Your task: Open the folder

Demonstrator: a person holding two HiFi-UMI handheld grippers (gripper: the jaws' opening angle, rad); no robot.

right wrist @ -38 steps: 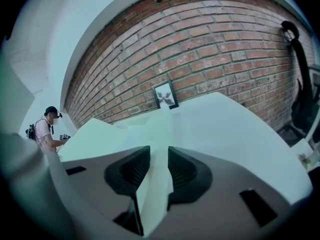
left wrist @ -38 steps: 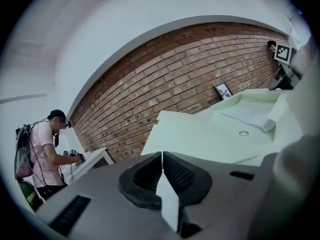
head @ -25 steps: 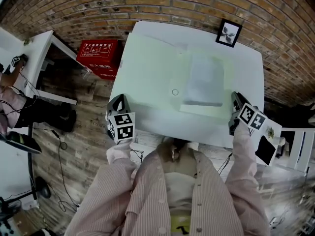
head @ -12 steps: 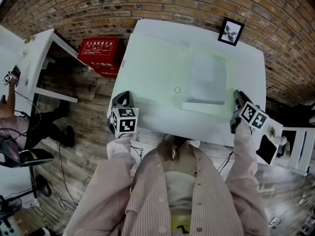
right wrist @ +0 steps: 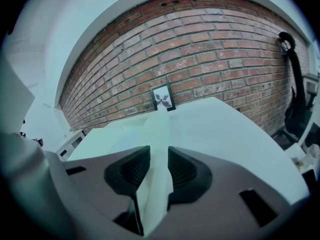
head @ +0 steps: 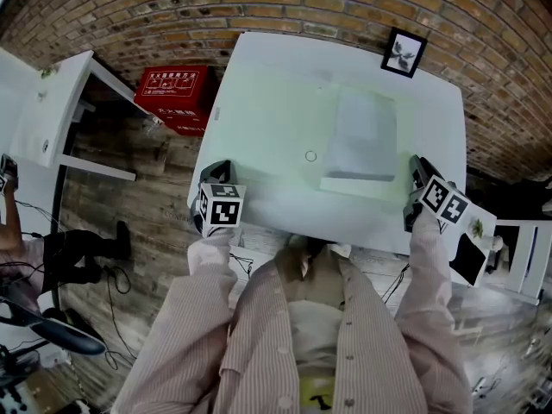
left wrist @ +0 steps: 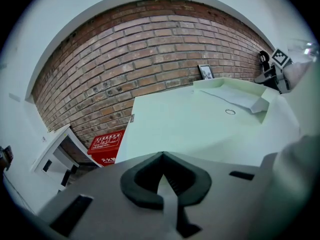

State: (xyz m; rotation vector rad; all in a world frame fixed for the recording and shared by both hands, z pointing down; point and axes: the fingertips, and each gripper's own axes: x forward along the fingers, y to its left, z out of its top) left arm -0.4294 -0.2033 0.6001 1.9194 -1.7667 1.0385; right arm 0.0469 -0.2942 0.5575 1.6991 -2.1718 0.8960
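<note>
Overhead, a person in a striped cardigan (head: 285,335) works at a white table (head: 440,119) set against a brick wall (head: 302,7), with a set of tongs in each hand. The pale green folder (head: 276,128) lies spread open across the middle of the table. Its bare leaf reaches toward the upper left of the frame, and its other leaf, to the right, carries a stack of white paper (head: 362,141). A small ring (head: 310,156) sits on the folder just left of that stack.

The right tongs (head: 417,176) sit at the folder's right edge near the table's lower right corner. In the right gripper view they (right wrist: 159,159) are clamped on that pale edge, which runs out from between the jaws toward the far wall. The left tongs (head: 216,178) hover at the table's lower left corner, clear of the folder. The left gripper view shows them (left wrist: 161,156) closed tight with nothing gripped, and the folder (left wrist: 200,119) lies beyond them.

A small picture frame (head: 403,54) stands at the table's far right corner against the bricks. A red box (head: 177,93) rests on the wooden floor (head: 147,231) to the left of the table. A second white side table (head: 60,102) stands at the left of the frame.
</note>
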